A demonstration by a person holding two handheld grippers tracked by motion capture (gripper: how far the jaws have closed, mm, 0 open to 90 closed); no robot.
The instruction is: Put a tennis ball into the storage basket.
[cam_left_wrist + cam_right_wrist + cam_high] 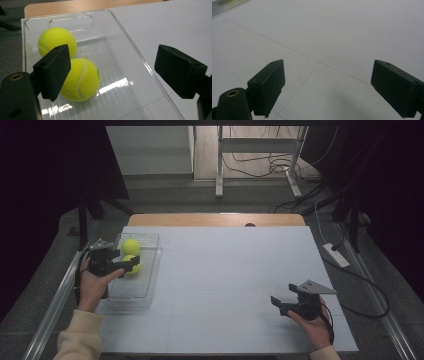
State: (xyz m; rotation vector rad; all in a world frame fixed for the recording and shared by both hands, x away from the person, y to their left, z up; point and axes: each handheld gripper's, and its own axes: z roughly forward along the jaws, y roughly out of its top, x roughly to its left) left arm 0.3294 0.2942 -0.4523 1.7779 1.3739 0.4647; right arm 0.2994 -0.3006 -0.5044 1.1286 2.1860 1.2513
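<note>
Clear tray (131,290) at the table's (225,270) left edge; two balls inside at its far end, touching, far ball (57,42) and near ball (81,79). Our left gripper (110,72) hangs over the tray, jaws released, gripping nothing. Right gripper (280,304) at near right, jaws released, over bare table.

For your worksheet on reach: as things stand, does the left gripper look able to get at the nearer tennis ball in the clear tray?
Probably yes. The left gripper hangs open over the clear tray, the nearer tennis ball just beyond its jaws, with nothing covering it.
</note>
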